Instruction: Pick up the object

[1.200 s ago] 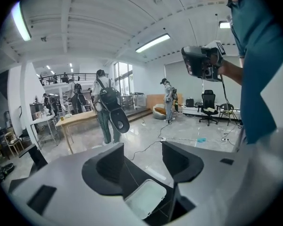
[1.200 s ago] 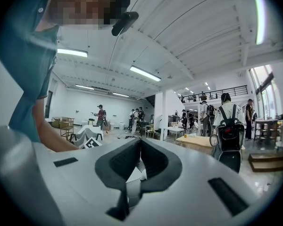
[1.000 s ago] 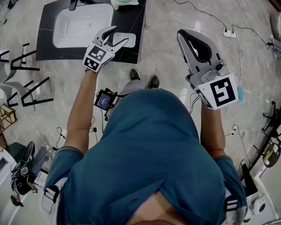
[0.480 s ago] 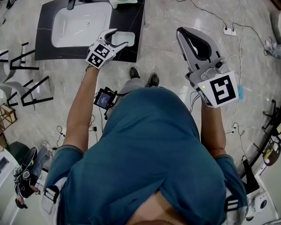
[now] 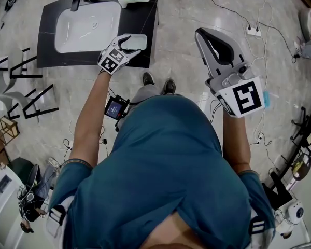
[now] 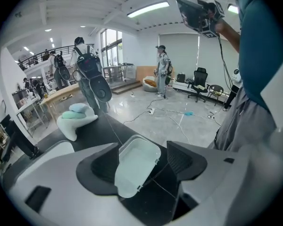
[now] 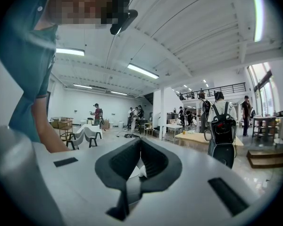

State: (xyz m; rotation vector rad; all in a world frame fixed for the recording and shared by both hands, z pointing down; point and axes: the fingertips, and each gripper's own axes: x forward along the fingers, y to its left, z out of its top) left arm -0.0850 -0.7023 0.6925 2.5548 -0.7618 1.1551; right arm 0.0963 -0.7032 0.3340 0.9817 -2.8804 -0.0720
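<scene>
White plastic shallow rectangular tray (image 6: 137, 166) sits empty on the black veined desk (image 5: 147, 14), right between the left tongs (image 5: 127, 43), which have just been opening and stand wide, not touching it. Looks light, stiff, kinda slippery, so pinch across the short sides. White sink basin (image 5: 88, 25) looks empty too. Right tongs (image 7: 140, 147) closed on nothing

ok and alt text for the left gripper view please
The jaws of the left gripper, which have just been opening, stand wide apart around a shallow white tray lying on a black counter, not yet gripping it. Behind, a white soap dish holds pale green and blue pieces; farther off is a bright hall with people.
</scene>
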